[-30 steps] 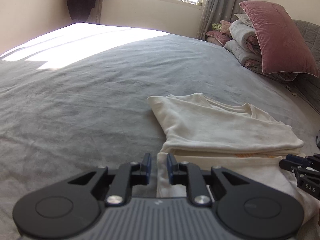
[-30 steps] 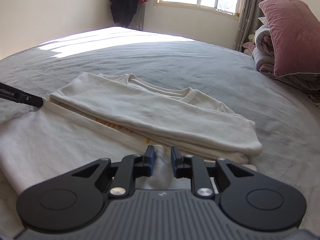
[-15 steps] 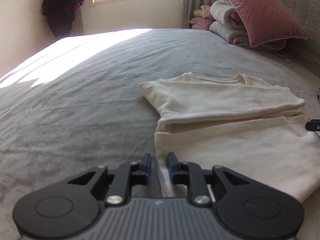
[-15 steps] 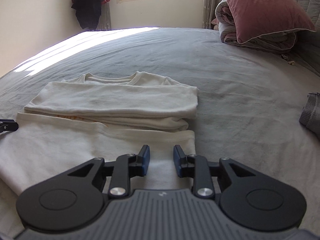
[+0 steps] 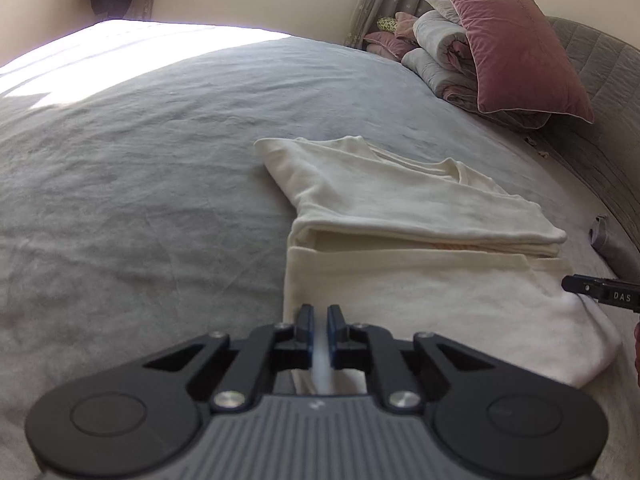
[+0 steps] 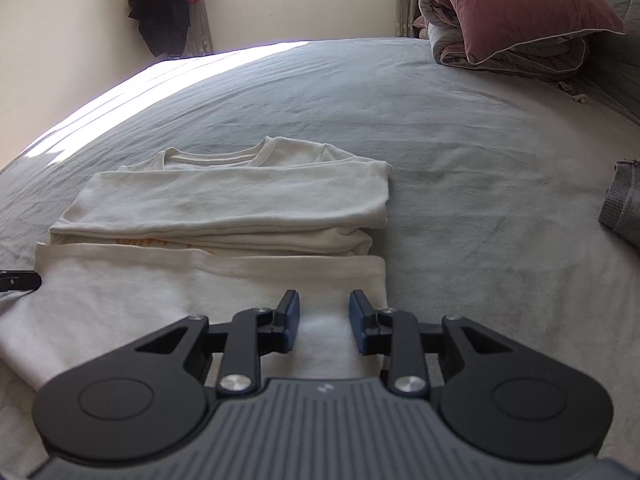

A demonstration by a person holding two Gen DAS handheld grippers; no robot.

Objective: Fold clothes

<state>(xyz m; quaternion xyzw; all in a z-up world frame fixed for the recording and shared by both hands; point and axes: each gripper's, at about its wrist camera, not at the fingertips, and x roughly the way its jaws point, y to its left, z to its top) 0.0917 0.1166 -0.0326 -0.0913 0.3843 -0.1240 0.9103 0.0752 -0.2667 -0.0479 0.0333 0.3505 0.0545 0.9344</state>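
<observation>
Grey bedspread (image 6: 460,128) fills everything, pink pillow (image 6: 516,4) up at 1 o'clock. Cream shirt (image 6: 224,204) sits half-folded dead centre. We've got the left gripper (image 5: 319,322) pinching its near hem, while our right gripper (image 6: 324,316) hangs spread over it at 6 o'clock.

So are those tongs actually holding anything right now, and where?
The left tongs pinch the cream T-shirt at its near hem edge. The right tongs are open over the shirt, holding nothing.
</observation>
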